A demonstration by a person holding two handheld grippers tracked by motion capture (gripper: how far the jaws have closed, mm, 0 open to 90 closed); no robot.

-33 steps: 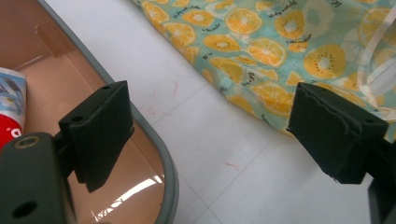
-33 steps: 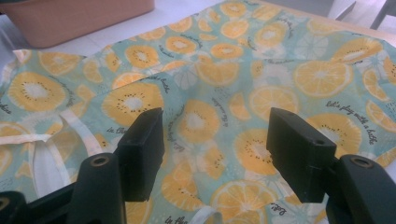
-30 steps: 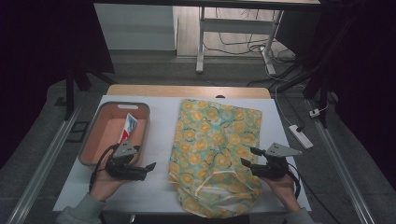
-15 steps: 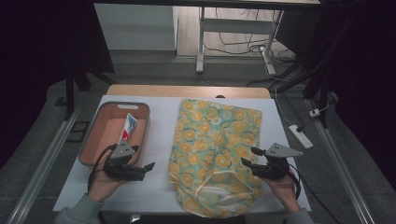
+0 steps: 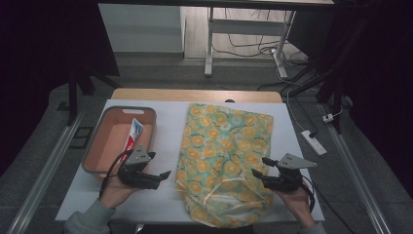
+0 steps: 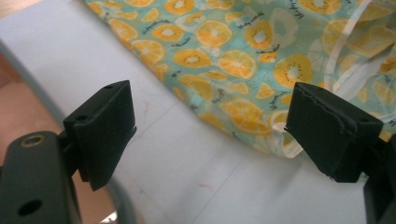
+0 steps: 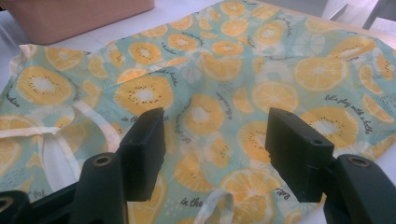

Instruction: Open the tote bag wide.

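A cloth bag printed with orange and kiwi slices lies flat mid-table, its white drawstring end near the front edge. My left gripper is open just left of the bag's lower left edge. In the left gripper view its jaws frame bare white tabletop and the bag's hem. My right gripper is open at the bag's lower right. In the right gripper view it hovers low over the fabric, with a drawstring loop below it. Nothing is gripped.
A salmon-coloured tray sits at the left with a toothpaste tube leaning inside; its wall also appears in the right gripper view. The white table cover ends at a wooden strip behind. A power strip lies on the floor to the right.
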